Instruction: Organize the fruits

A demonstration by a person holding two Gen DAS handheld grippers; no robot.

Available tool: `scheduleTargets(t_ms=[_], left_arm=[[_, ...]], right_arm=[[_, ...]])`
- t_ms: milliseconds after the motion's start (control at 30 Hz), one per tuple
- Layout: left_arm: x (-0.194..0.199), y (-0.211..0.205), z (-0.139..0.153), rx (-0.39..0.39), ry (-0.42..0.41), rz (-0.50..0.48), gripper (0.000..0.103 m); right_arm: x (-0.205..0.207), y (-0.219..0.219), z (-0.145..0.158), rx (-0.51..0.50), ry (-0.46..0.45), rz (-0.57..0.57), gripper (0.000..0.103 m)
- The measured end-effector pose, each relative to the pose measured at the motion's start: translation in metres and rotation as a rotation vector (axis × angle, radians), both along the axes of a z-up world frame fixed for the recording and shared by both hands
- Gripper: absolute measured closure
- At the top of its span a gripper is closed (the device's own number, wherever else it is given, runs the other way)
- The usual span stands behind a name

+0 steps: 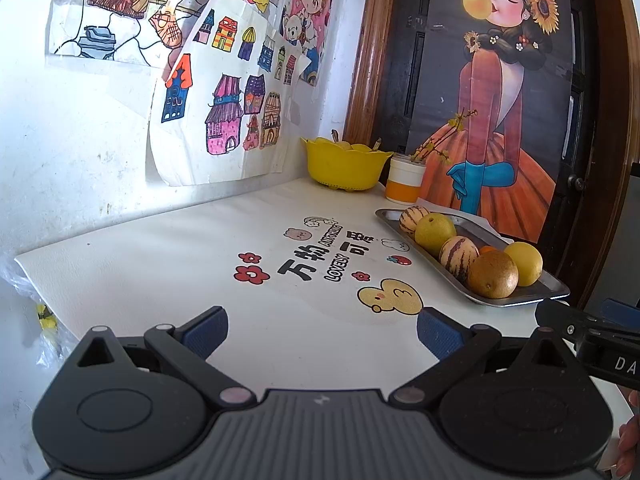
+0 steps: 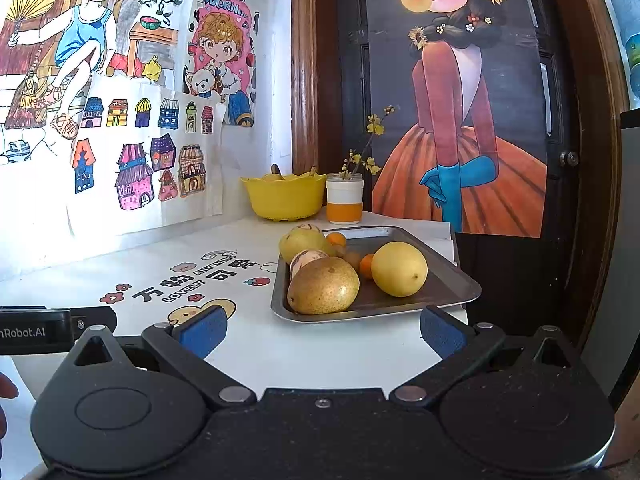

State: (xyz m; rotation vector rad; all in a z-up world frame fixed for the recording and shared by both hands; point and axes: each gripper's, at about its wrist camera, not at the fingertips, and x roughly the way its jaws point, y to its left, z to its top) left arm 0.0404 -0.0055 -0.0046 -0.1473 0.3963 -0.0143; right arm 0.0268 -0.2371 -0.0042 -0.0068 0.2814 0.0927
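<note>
Left wrist view: I hold the left gripper (image 1: 322, 334) low at the bottom centre of the frame, its blue-padded fingers (image 1: 206, 334) spread wide and released, nothing between them. Above them lies the white bench (image 1: 160, 272) with its printed cartoon lettering. At the right of the frame sits the metal tray (image 1: 532, 294), carrying a row of fruit: a brown pear (image 1: 493, 274) nearest me, a yellow pear (image 1: 524, 263) just beside it, two striped melons (image 1: 458, 256) and a green-yellow pear (image 1: 434, 234) between them. A yellow bowl (image 1: 344, 168) stands at the upper centre against the wall, with a white and orange cup (image 1: 404, 184) just to its right. The right gripper's body (image 1: 588, 334) enters at the right edge.

Right wrist view: I hold the right gripper (image 2: 322, 330) at the bottom centre, fingers (image 2: 442, 332) likewise parted and empty, just below the tray's near rim (image 2: 360, 314). In the tray the brown pear (image 2: 323, 286) and yellow pear (image 2: 399, 268) lie nearest, small orange fruits (image 2: 366, 266) between and behind them. The bowl (image 2: 284, 198) and cup (image 2: 344, 204) stand at mid-frame. Children's drawings (image 2: 132, 120) cover the wall at the upper left
</note>
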Motion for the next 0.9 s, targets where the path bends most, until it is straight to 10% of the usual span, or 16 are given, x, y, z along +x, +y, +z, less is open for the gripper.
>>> scheduleTargets(t_ms=[900], left_arm=[[-0.0021, -0.0038, -0.0021, 0.011, 0.002, -0.020, 0.000]], right_arm=[[-0.0001, 0.0007, 0.0001, -0.002, 0.001, 0.000, 0.001]])
